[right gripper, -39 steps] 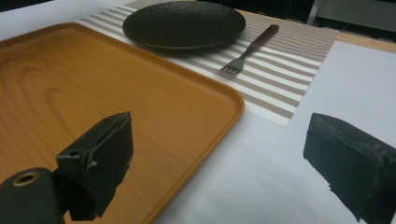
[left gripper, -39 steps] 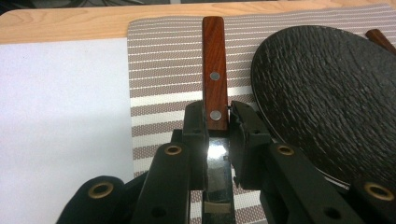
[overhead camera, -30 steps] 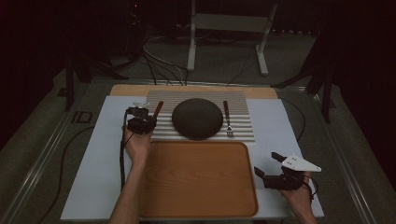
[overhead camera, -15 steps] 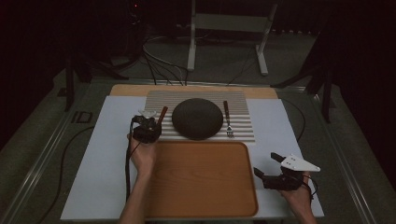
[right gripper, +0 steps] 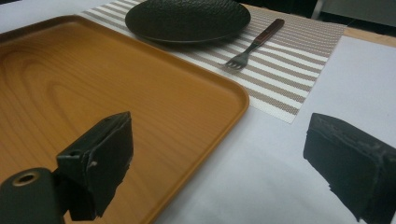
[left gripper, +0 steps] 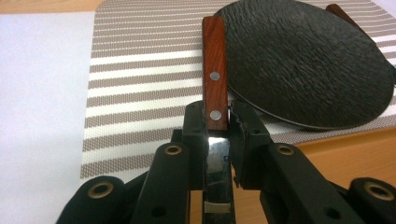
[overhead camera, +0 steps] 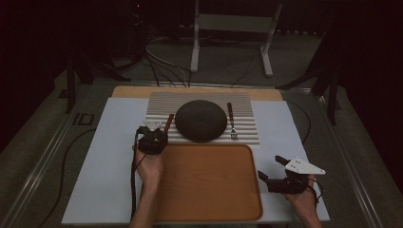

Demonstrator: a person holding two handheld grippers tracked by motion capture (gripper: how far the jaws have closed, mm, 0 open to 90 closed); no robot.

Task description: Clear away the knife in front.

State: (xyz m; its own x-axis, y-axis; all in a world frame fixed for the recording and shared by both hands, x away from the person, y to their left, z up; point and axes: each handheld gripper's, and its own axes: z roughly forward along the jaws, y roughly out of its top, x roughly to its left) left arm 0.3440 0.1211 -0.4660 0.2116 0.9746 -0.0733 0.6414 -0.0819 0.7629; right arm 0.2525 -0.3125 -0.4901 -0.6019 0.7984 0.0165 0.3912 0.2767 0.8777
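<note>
A knife (left gripper: 215, 70) with a riveted wooden handle points away over the striped placemat (left gripper: 140, 84), just left of the black plate (left gripper: 308, 60). My left gripper (left gripper: 217, 116) is shut on the knife where handle meets blade. From above, that gripper (overhead camera: 153, 137) sits at the tray's far left corner, with the knife handle (overhead camera: 168, 123) beside the plate (overhead camera: 200, 120). A fork (overhead camera: 231, 121) lies right of the plate. My right gripper (overhead camera: 270, 167) rests open by the tray's right edge. Nothing lies between its jaws (right gripper: 219, 140).
A wooden tray (overhead camera: 209, 190) lies bare on the white table cover in front of the placemat (overhead camera: 199, 99). The fork (right gripper: 254, 44) and plate (right gripper: 187, 18) lie beyond the tray rim (right gripper: 233, 107). Cables and a metal stand are on the floor behind the table.
My left hand has moved toward the near side and slightly right, carrying the knife along to the tray's far left corner. The right hand has stayed still.
</note>
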